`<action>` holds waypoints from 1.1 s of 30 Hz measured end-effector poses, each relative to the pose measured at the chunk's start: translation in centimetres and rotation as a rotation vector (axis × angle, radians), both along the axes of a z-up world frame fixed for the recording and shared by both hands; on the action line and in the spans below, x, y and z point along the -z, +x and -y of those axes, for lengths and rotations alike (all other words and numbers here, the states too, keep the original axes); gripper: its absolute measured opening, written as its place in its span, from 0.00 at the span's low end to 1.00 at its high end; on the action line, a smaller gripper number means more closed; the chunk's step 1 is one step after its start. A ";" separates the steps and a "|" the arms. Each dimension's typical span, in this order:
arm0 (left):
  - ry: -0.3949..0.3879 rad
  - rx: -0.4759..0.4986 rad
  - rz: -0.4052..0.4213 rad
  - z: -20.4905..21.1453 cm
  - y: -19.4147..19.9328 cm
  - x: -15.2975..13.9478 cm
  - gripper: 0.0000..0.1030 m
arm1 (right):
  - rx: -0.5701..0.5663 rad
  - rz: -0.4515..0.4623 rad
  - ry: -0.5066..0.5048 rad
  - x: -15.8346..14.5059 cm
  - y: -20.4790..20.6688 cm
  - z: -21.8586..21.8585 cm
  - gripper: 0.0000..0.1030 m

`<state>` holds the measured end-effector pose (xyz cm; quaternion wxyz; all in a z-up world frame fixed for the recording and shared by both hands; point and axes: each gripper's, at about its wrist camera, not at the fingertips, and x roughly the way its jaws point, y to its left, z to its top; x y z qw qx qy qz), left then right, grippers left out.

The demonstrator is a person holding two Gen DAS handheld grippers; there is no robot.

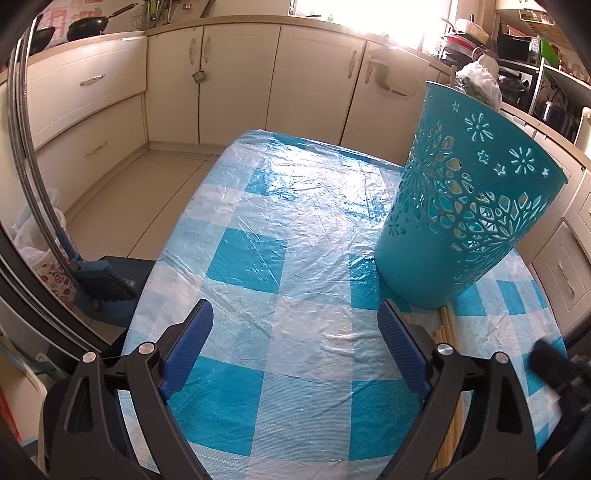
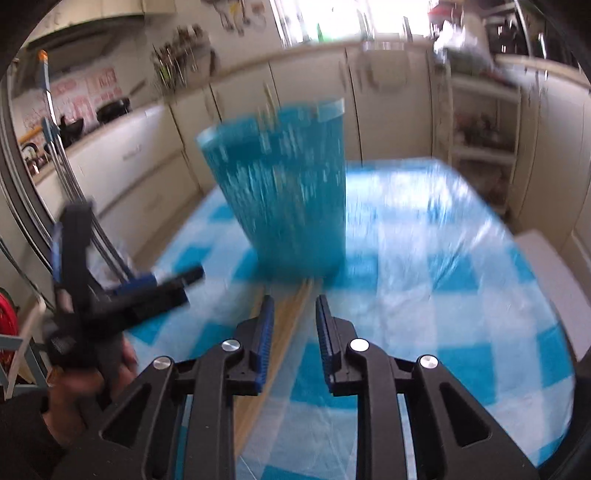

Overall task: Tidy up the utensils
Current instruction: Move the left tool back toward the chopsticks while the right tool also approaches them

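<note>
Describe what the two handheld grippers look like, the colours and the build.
Both match: the left gripper and right gripper have black plastic scissor-style linkage arms with triangular cutouts, round silver pivot bolts, and flat blue ribbed fingers. The right wrist view shows the left gripper's black handle in a bare hand with a dark sleeve.

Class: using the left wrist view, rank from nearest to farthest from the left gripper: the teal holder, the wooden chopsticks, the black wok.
1. Wooden chopsticks: on the table beside the left gripper's right finger.
2. Teal holder: standing just beyond them, right.
3. Black wok: far counter, upper left.
</note>
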<state>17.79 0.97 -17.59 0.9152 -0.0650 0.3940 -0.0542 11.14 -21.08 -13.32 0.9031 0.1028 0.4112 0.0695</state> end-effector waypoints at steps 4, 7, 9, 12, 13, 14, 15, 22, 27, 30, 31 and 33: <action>-0.005 -0.002 -0.006 -0.1 0.1 0.1 0.85 | 0.002 -0.056 -0.007 1.7 1.3 -0.3 0.23; -0.001 0.002 -0.007 0.0 0.0 0.1 0.85 | 0.001 -0.072 -0.022 2.5 2.1 -1.1 0.23; -0.001 0.004 -0.008 0.0 0.1 0.1 0.85 | -0.001 -0.081 -0.035 3.2 2.5 -1.5 0.23; -0.005 0.005 -0.009 0.0 0.1 0.2 0.85 | -0.004 -0.089 -0.053 3.6 3.0 -1.8 0.23; -0.007 0.005 -0.010 -0.1 0.1 0.2 0.85 | -0.005 -0.095 -0.065 3.8 3.2 -2.0 0.23; -0.007 0.005 -0.010 0.0 0.1 0.2 0.85 | -0.001 -0.090 -0.068 3.7 3.2 -2.0 0.23; -0.008 0.005 -0.010 0.0 0.1 0.2 0.85 | 0.002 -0.092 -0.074 3.7 3.3 -1.9 0.23; -0.006 0.006 -0.011 0.0 0.2 0.2 0.86 | -0.022 -0.102 -0.111 3.8 3.3 -1.3 0.14; 0.036 0.034 -0.017 1.0 0.0 0.2 0.86 | -0.079 -0.108 -0.116 3.7 2.4 -0.6 0.11; 0.041 0.099 -0.059 2.4 -0.7 0.2 0.86 | -0.118 -0.089 -0.094 3.8 1.1 0.3 0.11; 0.047 0.112 -0.073 3.0 -0.9 0.3 0.86 | -0.121 -0.083 -0.086 3.9 0.8 0.5 0.11; 0.055 0.132 -0.094 3.8 -1.2 0.5 0.86 | -0.118 -0.073 -0.059 4.0 0.3 1.1 0.11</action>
